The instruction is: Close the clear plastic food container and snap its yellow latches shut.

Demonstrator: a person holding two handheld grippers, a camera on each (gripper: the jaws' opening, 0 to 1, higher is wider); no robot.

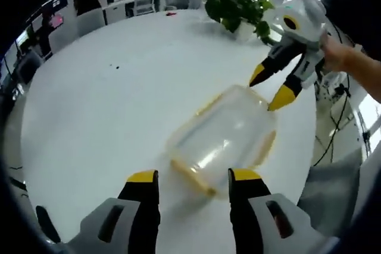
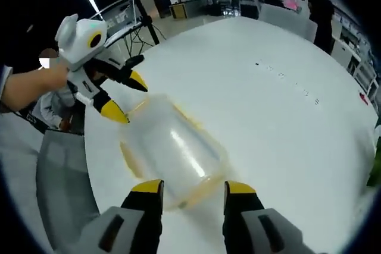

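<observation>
Clear container (image 1: 223,141) with yellow latches (image 1: 191,175) sitting mid-frame on white table (image 1: 107,99), left gripper (image 1: 193,176) and right gripper (image 2: 187,187) both gaping open at its opposite ends, potted plant (image 1: 238,7) standing upper right.

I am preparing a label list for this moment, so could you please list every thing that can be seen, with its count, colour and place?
clear plastic food container with yellow latches: one, transparent with yellow edges, on the table between the two grippers.
round white table: one, white, under the container.
green leafy potted plant: one, green, at the table's far edge in the left gripper view.
grey chair: one, grey, beside the table's edge in the right gripper view.
office desks and people: several, dark, far background.
left gripper: one, black jaws with yellow tips, open, at the container's near end.
right gripper: same colours, open, at the opposite end.
</observation>
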